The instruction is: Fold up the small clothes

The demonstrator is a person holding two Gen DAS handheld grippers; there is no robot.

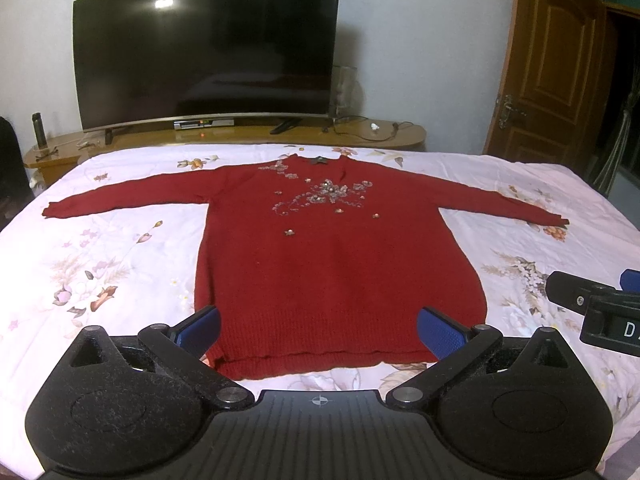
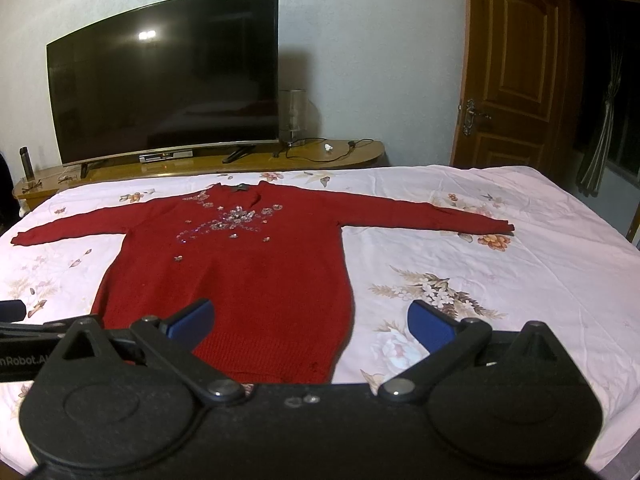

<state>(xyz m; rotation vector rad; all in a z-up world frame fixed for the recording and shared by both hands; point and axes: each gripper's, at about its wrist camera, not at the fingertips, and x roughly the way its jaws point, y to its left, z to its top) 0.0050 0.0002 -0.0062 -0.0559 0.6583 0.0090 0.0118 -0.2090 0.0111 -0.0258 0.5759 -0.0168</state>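
Observation:
A red knitted sweater (image 1: 332, 264) with beaded flowers on the chest lies flat and face up on the bed, both sleeves spread sideways, hem toward me. It also shows in the right wrist view (image 2: 240, 280). My left gripper (image 1: 319, 332) is open and empty, hovering over the hem near the sweater's middle. My right gripper (image 2: 310, 326) is open and empty, above the hem's right corner. The right gripper's body shows at the right edge of the left wrist view (image 1: 592, 308).
The bed has a white floral sheet (image 1: 100, 272). Behind it a wooden TV stand (image 1: 248, 136) carries a large curved television (image 1: 208, 44), cables and a bottle (image 1: 39, 130). A wooden door (image 1: 548, 64) stands open at the back right.

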